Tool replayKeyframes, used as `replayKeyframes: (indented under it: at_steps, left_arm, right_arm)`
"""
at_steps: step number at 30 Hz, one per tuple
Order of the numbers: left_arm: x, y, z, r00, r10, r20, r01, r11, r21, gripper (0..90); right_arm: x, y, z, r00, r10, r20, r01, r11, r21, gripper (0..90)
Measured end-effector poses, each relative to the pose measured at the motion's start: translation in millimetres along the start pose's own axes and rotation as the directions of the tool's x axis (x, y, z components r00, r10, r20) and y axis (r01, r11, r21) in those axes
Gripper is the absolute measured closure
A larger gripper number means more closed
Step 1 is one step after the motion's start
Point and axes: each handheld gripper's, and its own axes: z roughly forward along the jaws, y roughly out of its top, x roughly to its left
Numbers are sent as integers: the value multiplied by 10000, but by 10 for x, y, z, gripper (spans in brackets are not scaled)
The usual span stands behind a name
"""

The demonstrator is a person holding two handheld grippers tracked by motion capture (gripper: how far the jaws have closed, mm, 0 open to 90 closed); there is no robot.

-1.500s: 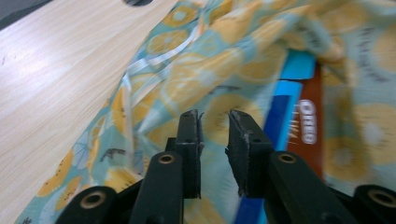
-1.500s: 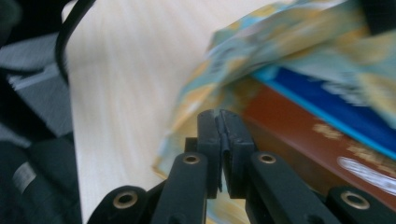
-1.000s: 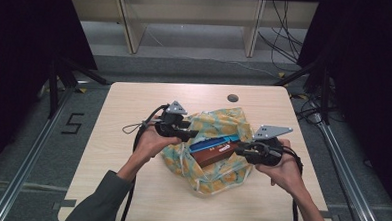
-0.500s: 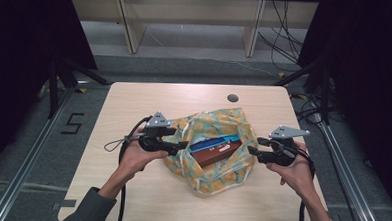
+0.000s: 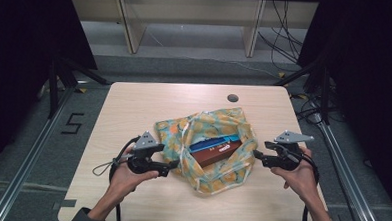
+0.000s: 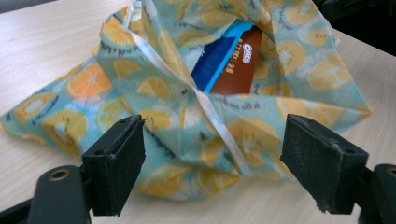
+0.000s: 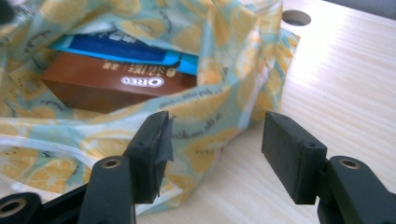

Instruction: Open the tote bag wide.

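Left tongs (image 5: 174,165): jaws apart and just been spreading, nothing between the pads; held low at the bag's near-left edge, pointing at the cloth, not touching it in the left gripper view (image 6: 212,170).
Right tongs (image 5: 255,154): jaws apart, also just been spreading, nothing clamped; in the right gripper view (image 7: 215,154) one pad stands just before the bag's rim, the other over bare wood.
Surface (image 5: 134,108): pale wood, with a round hole (image 5: 233,98) near its far edge, well apart from the bag.
Bag (image 5: 216,171): soft cloth, light blue with orange and lemon slices, lying slumped in the middle of the surface between both tongs; mouth open, facing up and toward the person's right.
Drawstring (image 6: 205,105): white ribbon, running across the bag's folds from the upper rim down to the near hem.
Brown box (image 5: 214,151): cookie carton marked OREO, lying inside the open bag, one long side in plain sight.
Blue box (image 5: 212,143): flat pack, tucked in the bag touching the brown box on its far side.
Hands: left hand (image 5: 128,175) and right hand (image 5: 301,175) each grip a tool, forearms coming in from the near edge.
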Motion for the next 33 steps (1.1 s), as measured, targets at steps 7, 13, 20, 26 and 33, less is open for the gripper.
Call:
replayKeyframes:
  at_steps: [7, 13, 20, 26, 33]
  left_arm:
    - [-95, -182, -62, 9997, 232, -14, -232, 9997, 55, 184]
    - [-135, -378, -27, 9995, 311, 21, -312, 9991, 286, 158]
    - [-151, -601, -22, 9984, 480, -287, -473, 9986, 245, 158]
    - [-161, -710, -64, 9969, 591, -516, -566, 9972, 498, 158]
    - [-180, -774, -69, 9970, 582, -508, -557, 9973, 487, 158]
  right_arm:
    - [-54, -112, -23, 9999, -106, 97, 106, 9999, 33, 410]
    - [-34, -196, -47, 10000, -54, 47, 54, 10000, 15, 389]
    - [110, -381, -91, 9998, 156, -106, -153, 9997, 214, 382]
    - [242, -578, -103, 9999, 58, -128, -51, 9988, 490, 375]
    - [319, -734, -158, 9990, -353, -268, 369, 9976, 592, 359]
